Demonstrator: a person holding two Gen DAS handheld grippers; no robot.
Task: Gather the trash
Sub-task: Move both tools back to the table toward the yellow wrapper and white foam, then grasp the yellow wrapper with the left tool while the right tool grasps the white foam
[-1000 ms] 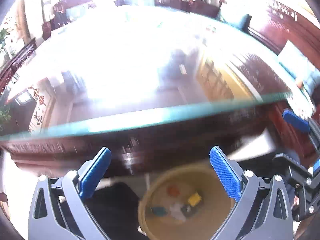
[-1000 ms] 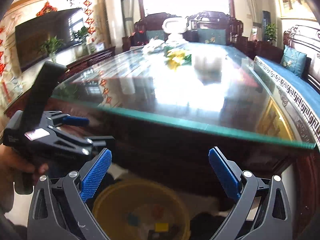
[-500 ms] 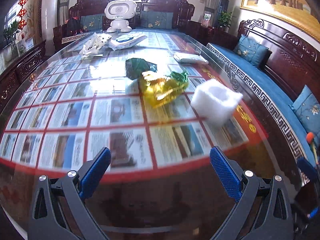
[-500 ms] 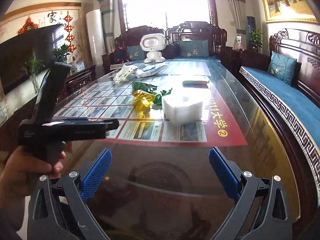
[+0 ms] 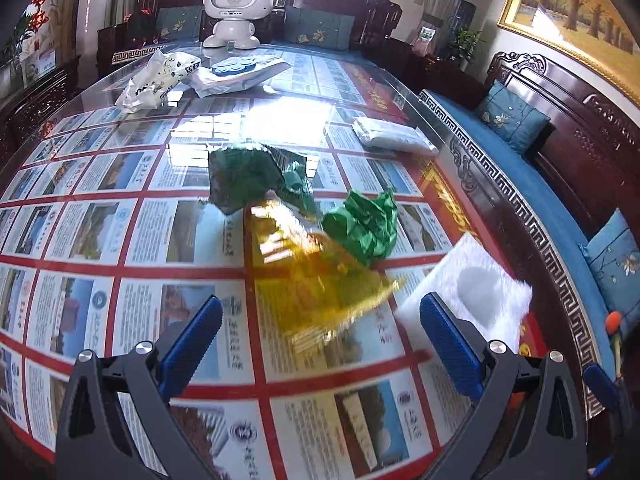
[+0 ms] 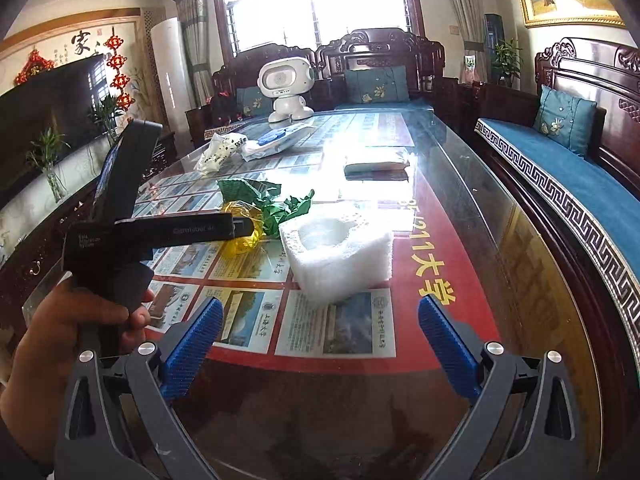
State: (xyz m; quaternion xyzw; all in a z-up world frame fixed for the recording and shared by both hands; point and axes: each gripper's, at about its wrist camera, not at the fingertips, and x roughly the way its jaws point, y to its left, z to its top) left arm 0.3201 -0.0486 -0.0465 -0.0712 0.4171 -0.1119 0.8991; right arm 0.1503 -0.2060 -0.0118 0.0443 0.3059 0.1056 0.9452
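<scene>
On the glass-topped table (image 5: 120,240) lies a yellow crinkled wrapper (image 5: 316,284), just ahead of my open left gripper (image 5: 320,344). Behind it sit a dark green wrapper (image 5: 248,176) and a bright green crumpled wrapper (image 5: 364,224). A white foam block (image 5: 476,292) rests beside the left gripper's right finger. In the right wrist view the foam block (image 6: 340,248) lies ahead of my open right gripper (image 6: 320,340), with the yellow wrapper (image 6: 244,232) and green wrappers (image 6: 276,200) behind it. Both grippers hold nothing.
A white toy robot (image 5: 236,12), a white printed bag (image 5: 156,80), a flat packet (image 5: 240,72) and a white packet (image 5: 392,136) lie farther back. A blue-cushioned wooden bench (image 5: 560,208) runs along the right. A hand (image 6: 76,336) holds the left gripper's handle.
Both grippers rose from below the table edge, where a yellow bin with scraps showed, and moved forward over the table. The wrappers and foam block are now closer.
</scene>
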